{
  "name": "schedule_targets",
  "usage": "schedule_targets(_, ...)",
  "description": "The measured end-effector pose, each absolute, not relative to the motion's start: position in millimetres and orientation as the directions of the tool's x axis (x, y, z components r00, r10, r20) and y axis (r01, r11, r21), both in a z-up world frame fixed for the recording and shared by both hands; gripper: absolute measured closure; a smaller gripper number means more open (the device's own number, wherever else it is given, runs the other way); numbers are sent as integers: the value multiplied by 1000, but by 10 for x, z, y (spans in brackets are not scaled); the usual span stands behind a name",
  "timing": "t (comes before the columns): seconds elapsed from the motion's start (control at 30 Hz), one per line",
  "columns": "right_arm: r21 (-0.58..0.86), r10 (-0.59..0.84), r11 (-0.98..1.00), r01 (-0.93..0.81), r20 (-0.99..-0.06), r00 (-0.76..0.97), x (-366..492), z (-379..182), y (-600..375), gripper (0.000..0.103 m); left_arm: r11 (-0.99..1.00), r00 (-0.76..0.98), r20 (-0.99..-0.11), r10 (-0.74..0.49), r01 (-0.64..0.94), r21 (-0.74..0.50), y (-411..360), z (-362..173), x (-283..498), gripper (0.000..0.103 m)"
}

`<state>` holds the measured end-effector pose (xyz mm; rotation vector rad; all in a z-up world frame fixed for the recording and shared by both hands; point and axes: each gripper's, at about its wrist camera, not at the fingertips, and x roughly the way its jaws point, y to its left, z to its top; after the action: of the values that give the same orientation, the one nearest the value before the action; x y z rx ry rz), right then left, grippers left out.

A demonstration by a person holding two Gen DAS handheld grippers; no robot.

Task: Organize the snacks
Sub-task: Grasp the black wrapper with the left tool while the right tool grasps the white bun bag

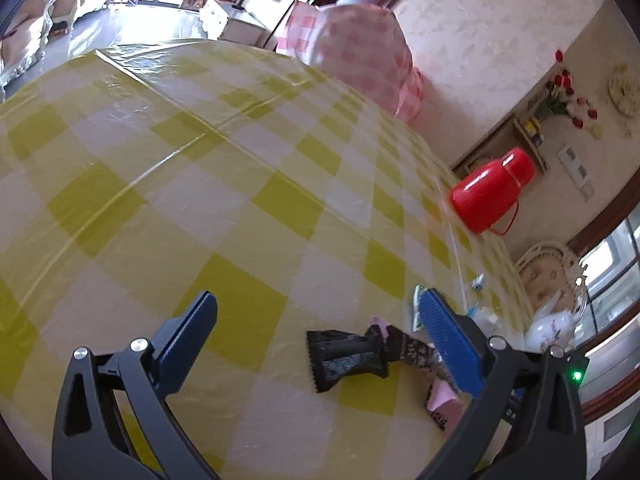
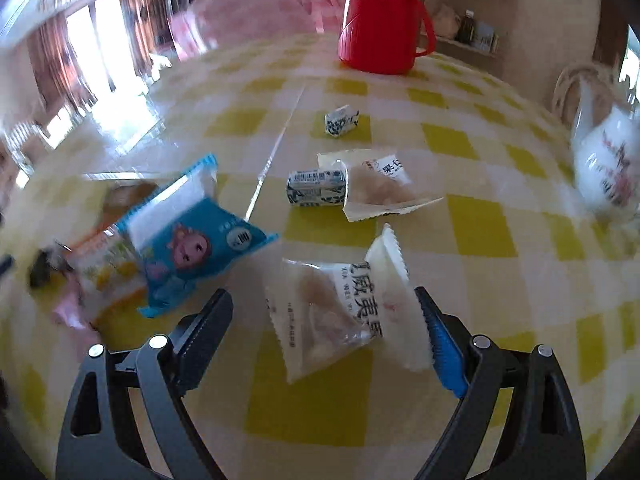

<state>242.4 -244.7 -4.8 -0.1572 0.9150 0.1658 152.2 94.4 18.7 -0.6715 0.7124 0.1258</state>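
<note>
table: yellow-checked tablecloth (image 2: 480,224) | right gripper (image 2: 328,320): jaws apart, empty, straddling clear-white snack packet (image 2: 340,312), long axis across gap, nearer this hand | left gripper (image 1: 320,332): apart, empty; black wrapper (image 1: 344,358) just ahead-right

Tablecloth (image 2: 472,224) showing a yellow-and-white check; jug (image 2: 380,20) showing plain red; packet (image 2: 192,248) showing blue with a pink cartoon face; wrapper (image 1: 344,356) showing black; teapot (image 2: 608,168) showing white with dark floral markings; cover (image 1: 360,52) showing pink-and-white check.
</note>
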Motion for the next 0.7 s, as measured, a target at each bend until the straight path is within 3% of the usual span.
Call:
schedule_targets(0.07,-79,73,973,-219,-790,609,2395,-40,-2408,21,827,725,-679,-114,-309,-469,906,182,1599,2)
schedule_targets(0.13,-26,127,971,-238,-788,602,2325,-33,-2407,55,868,679,-722,-137,-269,-417,851,139,1698,2)
schedule_targets(0.3,-16,115,981,-195,-758,642,1933,42,-2399,57,926,621,-768,-155,-179,-332,762,151,1784,2)
schedule_targets(0.53,130,151,988,-82,-730,667,968,86,-2414,57,941,682,-702,-203,-64,-333,860,402,1656,2)
schedule_targets(0.7,211,213,974,-86,-703,678,539,119,-2377,56,986,689,-707,-157,70,-151,568,428,1599,2)
